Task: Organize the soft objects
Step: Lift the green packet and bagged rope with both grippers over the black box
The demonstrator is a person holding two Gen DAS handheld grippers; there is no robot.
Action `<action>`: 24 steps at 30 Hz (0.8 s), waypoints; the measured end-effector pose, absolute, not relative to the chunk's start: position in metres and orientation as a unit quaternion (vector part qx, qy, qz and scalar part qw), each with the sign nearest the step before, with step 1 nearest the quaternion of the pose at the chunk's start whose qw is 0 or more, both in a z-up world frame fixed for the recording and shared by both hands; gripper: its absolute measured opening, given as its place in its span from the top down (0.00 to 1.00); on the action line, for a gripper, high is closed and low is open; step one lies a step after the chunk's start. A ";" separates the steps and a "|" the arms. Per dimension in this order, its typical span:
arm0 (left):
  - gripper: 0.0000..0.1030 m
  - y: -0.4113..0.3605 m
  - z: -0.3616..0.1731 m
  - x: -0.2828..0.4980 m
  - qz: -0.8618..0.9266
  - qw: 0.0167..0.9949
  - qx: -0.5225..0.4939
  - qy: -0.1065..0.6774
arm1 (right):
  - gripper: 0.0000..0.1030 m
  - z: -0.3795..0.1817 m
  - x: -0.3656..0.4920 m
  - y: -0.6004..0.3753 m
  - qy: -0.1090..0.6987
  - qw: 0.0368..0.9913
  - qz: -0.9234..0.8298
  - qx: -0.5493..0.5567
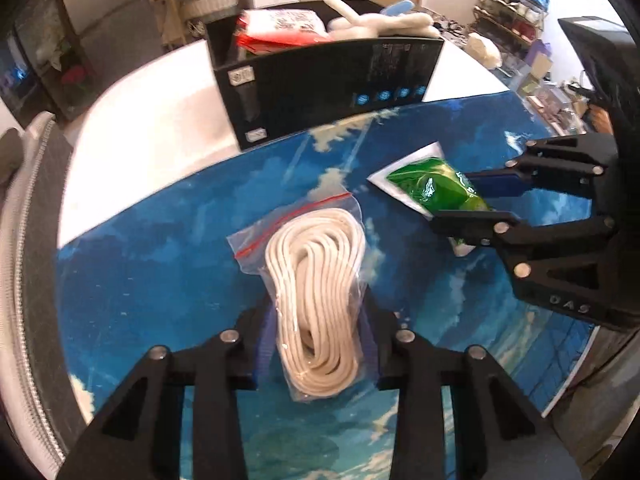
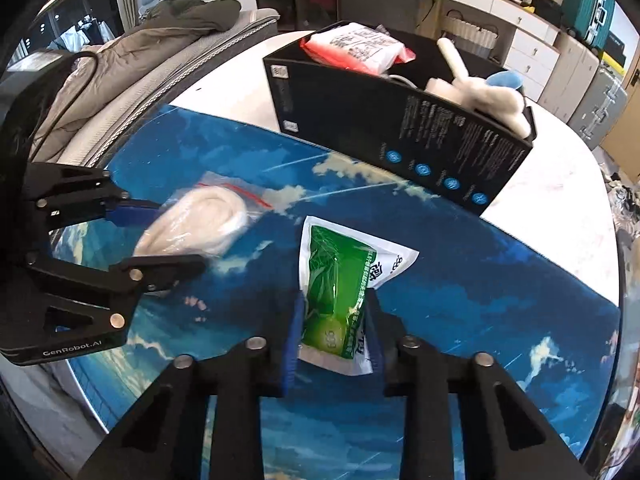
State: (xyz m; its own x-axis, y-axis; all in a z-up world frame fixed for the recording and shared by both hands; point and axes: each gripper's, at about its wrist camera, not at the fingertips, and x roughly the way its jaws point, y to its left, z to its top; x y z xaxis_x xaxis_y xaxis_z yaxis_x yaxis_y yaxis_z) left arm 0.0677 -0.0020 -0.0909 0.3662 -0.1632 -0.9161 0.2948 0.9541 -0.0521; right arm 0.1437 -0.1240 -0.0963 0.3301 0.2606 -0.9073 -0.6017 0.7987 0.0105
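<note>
A clear zip bag of coiled white rope [image 1: 318,292] lies on the blue sky-print mat [image 1: 160,264]. My left gripper [image 1: 320,344] is closed around its near end; it also shows in the right wrist view [image 2: 176,236] with the rope bag [image 2: 200,224] between its fingers. A green and white soft pouch [image 2: 336,292] sits between the fingers of my right gripper [image 2: 332,340], which is shut on it. In the left wrist view the right gripper [image 1: 476,200] grips the pouch [image 1: 432,188]. A black box [image 1: 328,84] stands behind.
The black box [image 2: 400,128] holds a red and white packet [image 2: 360,48] and a white plush toy [image 2: 480,92]. The mat lies on a round white table [image 1: 152,112]. A bed with a grey jacket [image 2: 152,32] is to the left, drawers [image 2: 520,40] behind.
</note>
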 end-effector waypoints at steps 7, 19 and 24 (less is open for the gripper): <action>0.68 -0.010 -0.082 0.067 -0.141 0.834 0.073 0.529 | 0.84 -0.094 0.141 -0.125 0.509 0.798 0.280 -0.159; 0.68 -0.025 -0.038 0.069 -0.140 0.880 0.089 0.445 | 0.84 -0.060 0.135 -0.139 0.468 0.826 0.290 -0.120; 0.67 -0.031 -0.009 0.065 -0.129 0.915 0.102 0.368 | 0.84 -0.021 0.125 -0.150 0.397 0.864 0.293 -0.099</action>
State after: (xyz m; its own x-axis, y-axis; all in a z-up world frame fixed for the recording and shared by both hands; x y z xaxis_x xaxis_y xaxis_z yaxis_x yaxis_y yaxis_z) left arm 0.0649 -0.0307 -0.0094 0.6951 -0.1615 -0.7006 0.3115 0.9459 0.0911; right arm 0.1248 -0.1503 -0.0211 0.5136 0.4282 -0.7436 -0.5849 0.8087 0.0618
